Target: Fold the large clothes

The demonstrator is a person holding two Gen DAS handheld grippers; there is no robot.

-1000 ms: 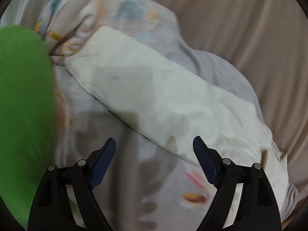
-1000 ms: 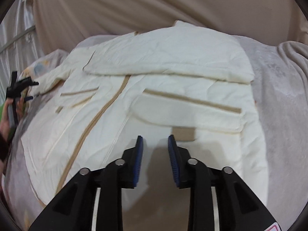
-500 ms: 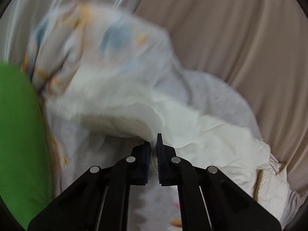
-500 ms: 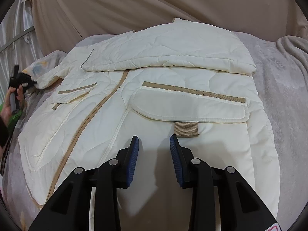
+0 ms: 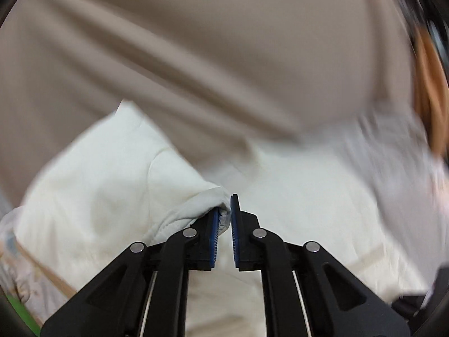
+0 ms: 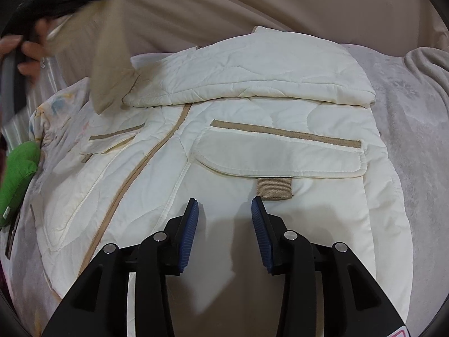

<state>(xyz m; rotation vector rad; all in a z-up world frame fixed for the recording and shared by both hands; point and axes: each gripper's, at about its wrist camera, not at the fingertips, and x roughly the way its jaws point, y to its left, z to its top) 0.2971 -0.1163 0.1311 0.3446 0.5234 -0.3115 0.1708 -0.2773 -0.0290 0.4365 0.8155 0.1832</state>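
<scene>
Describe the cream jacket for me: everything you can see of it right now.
The cream quilted jacket lies front-up, spread across the grey-covered bed. It has a tan zipper strip, tan-trimmed flap pockets and a tan loop under the big pocket. One sleeve is folded across the top. The other sleeve's cuff is pinched in the left claw and lifted; the right claw hovers, opening, empty.

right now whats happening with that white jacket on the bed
A person with a hand-held gripper in each hand is folding a cream quilted jacket spread on a grey blanket. The left hand-held gripper has the end of one sleeve pinched between its fingers and holds it up off the bed, though its jaws are easing open. The right hand-held gripper hovers over the jacket's lower front, below the pocket flap, jaws opening with nothing between them.
</scene>
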